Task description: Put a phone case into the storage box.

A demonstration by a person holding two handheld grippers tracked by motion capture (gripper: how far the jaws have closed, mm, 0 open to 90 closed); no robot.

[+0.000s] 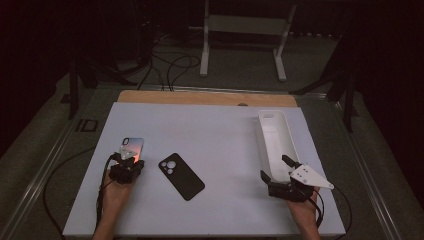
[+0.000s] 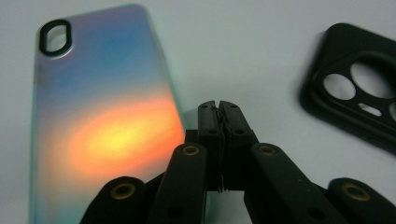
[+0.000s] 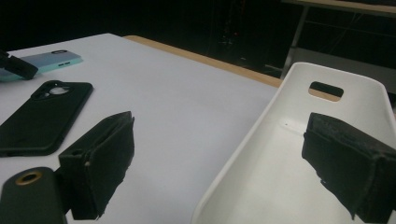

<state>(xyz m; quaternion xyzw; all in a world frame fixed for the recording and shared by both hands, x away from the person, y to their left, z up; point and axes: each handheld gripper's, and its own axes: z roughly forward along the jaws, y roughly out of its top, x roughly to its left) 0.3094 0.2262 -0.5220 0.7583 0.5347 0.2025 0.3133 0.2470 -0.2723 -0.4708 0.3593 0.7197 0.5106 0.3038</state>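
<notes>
Two claws work at the near edge of the desk [image 1: 210,125]. On the left, the left claw [image 2: 219,109] has its jaws pressed together with nothing between them, tips just beside the near right corner of the iridescent phone case [image 2: 98,121] (whether they touch it I cannot tell). That case lies flat, back up, near the desk's left edge, its camera cutout at the far end. To its right, apart from it, lies the black phone case [image 1: 181,176], also back up, set at a slant towards the near edge. On the right, the right claw [image 3: 219,163] stands wide apart and holds nothing; one jaw hangs over bare desk, the other over the near end of the white tray [image 1: 287,132], which runs along the desk's right edge.
</notes>
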